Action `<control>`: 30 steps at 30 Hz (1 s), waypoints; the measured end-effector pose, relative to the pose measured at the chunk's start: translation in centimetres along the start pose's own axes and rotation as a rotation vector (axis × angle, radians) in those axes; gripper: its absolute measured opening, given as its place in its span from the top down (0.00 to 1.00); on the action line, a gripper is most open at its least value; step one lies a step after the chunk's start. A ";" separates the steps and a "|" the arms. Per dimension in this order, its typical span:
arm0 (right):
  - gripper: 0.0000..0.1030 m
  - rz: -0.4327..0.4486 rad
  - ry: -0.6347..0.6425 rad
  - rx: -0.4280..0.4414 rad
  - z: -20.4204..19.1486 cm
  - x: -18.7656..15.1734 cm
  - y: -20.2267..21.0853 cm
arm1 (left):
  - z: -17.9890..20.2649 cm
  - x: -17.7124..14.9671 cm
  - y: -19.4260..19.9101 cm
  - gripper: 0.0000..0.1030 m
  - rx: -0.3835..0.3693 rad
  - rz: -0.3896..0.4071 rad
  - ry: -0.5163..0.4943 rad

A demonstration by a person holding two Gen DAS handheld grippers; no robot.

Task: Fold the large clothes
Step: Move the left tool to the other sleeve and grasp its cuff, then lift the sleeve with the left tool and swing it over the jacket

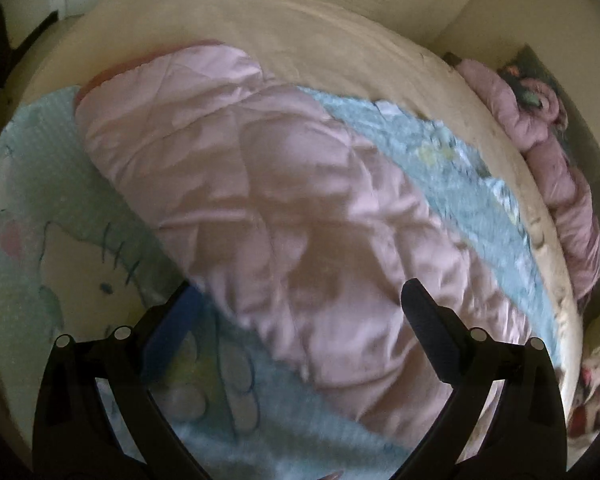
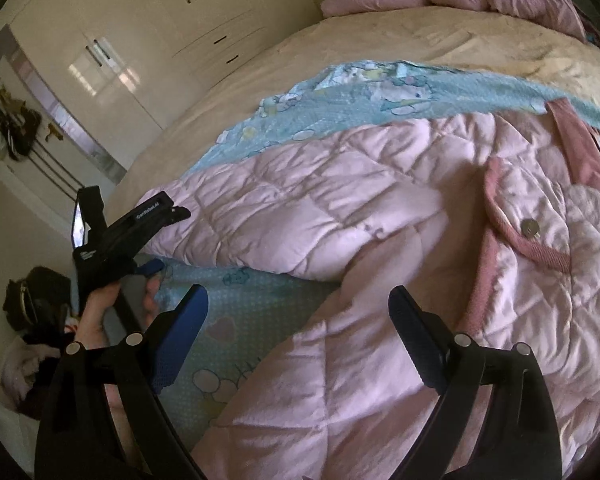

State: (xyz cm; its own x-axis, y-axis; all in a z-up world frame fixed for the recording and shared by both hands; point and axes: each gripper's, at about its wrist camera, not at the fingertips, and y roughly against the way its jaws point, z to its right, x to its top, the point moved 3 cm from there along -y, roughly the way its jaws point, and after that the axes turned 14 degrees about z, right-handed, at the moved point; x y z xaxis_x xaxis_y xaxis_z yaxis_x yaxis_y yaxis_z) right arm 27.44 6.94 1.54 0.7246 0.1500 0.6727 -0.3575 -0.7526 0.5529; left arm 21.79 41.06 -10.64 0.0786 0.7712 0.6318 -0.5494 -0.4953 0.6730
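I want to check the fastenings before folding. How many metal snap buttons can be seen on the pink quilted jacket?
1. A round metal snap button sits on the pink quilted jacket, near its darker pink trim, in the right wrist view. Others may be hidden under folds.

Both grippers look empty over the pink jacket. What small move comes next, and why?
Probably lower the right gripper onto the sleeve lying below its open fingers and pinch it. The pink quilted jacket lies spread on the blue blanket, sleeve unfolded; the left gripper is open too.
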 end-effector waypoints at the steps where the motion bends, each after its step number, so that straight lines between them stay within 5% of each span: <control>1: 0.12 0.001 -0.012 0.000 0.3 0.0 0.3 | 0.0 0.2 -0.3 0.09 -0.006 0.012 0.002; 6: 0.12 0.030 -0.036 -0.023 1.6 0.1 2.6 | -0.3 1.1 -1.8 0.11 -0.003 0.062 -0.016; 8: 0.12 0.049 -0.042 -0.031 2.1 0.3 3.6 | -0.7 2.1 -1.5 0.51 0.002 0.100 -0.030; 11: 0.12 0.081 -0.060 -0.052 3.0 0.4 5.1 | -1.4 3.5 -0.4 0.79 -0.058 0.123 -0.002; 21: 0.12 0.132 -0.145 -0.077 5.1 -0.2 8.8 | 1.4 6.2 8.3 0.86 -0.236 0.271 -0.034; 30: 0.12 0.236 -0.189 -0.123 7.3 -0.9 16.4 | 5.0 6.0 15.3 0.89 -0.374 0.367 -0.063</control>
State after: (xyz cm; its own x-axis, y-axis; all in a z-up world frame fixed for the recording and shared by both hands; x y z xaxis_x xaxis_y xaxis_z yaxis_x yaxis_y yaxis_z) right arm 25.23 -10.19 6.47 0.7055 -0.1494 0.6928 -0.5886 -0.6680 0.4554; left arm 18.00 36.12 5.39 -0.1316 0.5423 0.8298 -0.8084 -0.5432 0.2269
